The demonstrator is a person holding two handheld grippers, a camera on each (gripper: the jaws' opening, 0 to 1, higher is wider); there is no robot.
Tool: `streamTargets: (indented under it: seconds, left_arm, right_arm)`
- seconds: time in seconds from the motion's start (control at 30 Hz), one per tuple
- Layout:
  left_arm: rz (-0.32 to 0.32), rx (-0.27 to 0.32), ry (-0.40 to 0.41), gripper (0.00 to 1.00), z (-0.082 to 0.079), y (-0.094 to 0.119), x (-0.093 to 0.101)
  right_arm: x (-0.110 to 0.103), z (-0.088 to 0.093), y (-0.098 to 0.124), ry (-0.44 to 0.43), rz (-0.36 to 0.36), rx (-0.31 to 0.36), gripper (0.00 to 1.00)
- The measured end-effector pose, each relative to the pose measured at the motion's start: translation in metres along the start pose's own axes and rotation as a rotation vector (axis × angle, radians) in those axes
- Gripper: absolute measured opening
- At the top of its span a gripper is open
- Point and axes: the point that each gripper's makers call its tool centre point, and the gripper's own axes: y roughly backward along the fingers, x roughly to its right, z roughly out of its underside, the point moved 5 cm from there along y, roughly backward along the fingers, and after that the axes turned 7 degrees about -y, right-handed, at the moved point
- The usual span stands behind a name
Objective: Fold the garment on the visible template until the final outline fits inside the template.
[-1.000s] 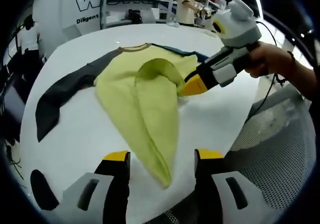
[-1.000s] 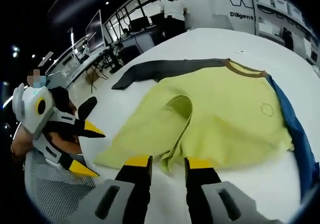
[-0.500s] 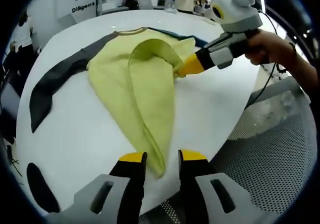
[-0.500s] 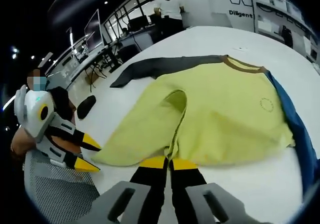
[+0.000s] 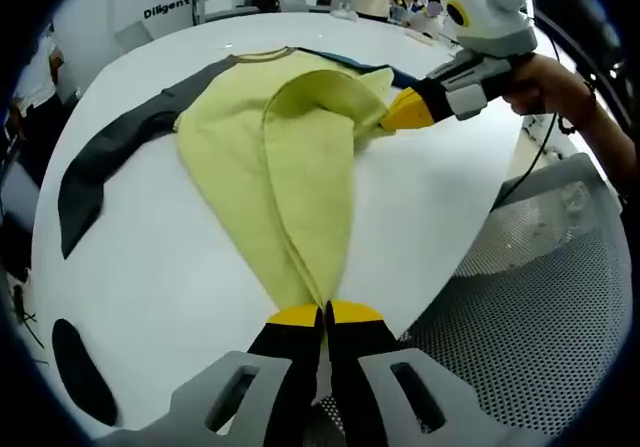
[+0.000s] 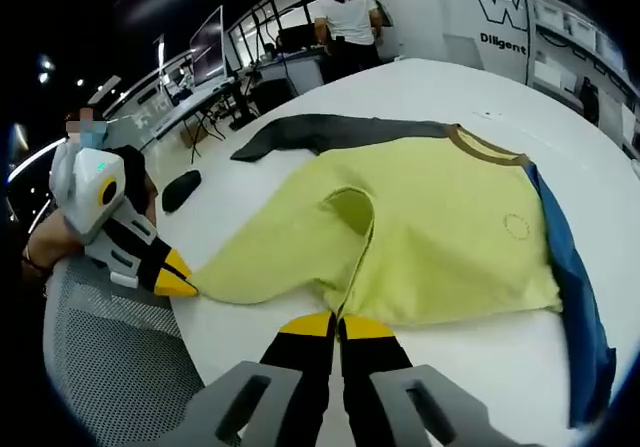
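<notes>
With both tools (image 5: pixel 325 314) (image 6: pixel 338 324) pinched shut on the shirt (image 5: pixel 290 157) hem, uneven lifting could drag it off the worktop (image 5: pixel 160 267).

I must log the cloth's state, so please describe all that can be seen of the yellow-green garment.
The yellow-green garment is a soft knit top with a brown-trimmed collar, one dark grey sleeve and one blue sleeve. It lies on the white table, partly folded, with a raised loop of fabric. The left gripper pinches its lower tip; the right gripper pinches its hem.
</notes>
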Motion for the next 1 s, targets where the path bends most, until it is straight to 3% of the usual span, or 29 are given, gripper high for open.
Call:
streamTargets:
  seconds: [0.27,0.37,0.4,0.53,0.87,1.0]
  left_arm:
    - [-0.024,0.057,-0.026,0.00,-0.005,0.012,-0.008]
    - [-0.036,0.076,-0.085,0.00,-0.007,0.015,-0.013]
    - [-0.042,0.081,-0.100,0.00,-0.008,0.018,-0.015]
    - [-0.061,0.097,-0.176,0.00,-0.013,0.026,-0.019]
    - [-0.066,0.143,-0.163,0.00,-0.023,0.042,-0.025]
    - [-0.071,0.128,-0.181,0.00,-0.022,0.047,-0.026]
  right_arm:
    - [0.011,0.012,0.028,0.028,0.065,-0.035,0.00]
    - [0.015,0.015,0.039,0.016,0.085,-0.023,0.00]
    - [0.016,0.015,0.045,-0.014,0.098,0.008,0.00]
    - [0.022,0.022,0.060,0.006,0.134,0.011,0.00]
    - [0.023,0.034,0.091,0.106,0.197,-0.030,0.00]
    - [0.026,0.037,0.102,0.110,0.239,-0.034,0.00]
